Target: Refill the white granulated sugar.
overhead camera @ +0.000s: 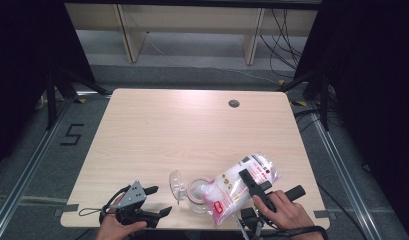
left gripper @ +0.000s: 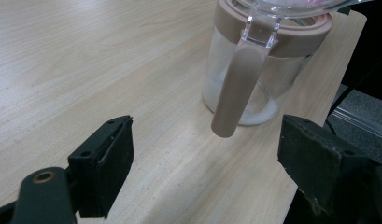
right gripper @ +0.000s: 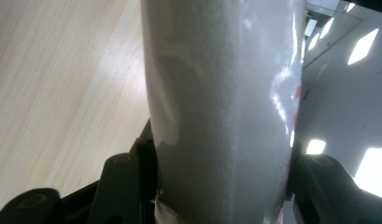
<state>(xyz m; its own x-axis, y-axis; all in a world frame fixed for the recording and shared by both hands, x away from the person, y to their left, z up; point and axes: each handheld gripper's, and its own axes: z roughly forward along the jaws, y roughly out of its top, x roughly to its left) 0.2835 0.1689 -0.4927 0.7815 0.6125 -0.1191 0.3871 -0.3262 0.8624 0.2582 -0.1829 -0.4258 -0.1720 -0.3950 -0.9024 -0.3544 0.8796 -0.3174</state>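
Observation:
A clear glass jar (overhead camera: 197, 196) with a pinkish-brown rim stands near the table's front edge, its clear lid (overhead camera: 177, 185) flipped open to the left. A plastic bag (overhead camera: 242, 185) of white grains with a red label lies tilted over the jar's mouth, its lower end at the rim. My right gripper (overhead camera: 271, 181) is shut on the bag. In the right gripper view the bag (right gripper: 221, 107) sits between the jaws of my right gripper (right gripper: 221, 149). My left gripper (overhead camera: 161, 200) rests open left of the jar. In the left gripper view it (left gripper: 212, 154) faces the jar (left gripper: 268, 79) and its handle (left gripper: 235, 88); a thin white layer covers the jar's bottom.
The wooden table (overhead camera: 192, 130) has a round cable hole (overhead camera: 234, 103) at the back right. The jar stands close to the table's front edge. A "5" mark (overhead camera: 72, 134) is on the floor to the left; wooden legs and cables lie beyond the table.

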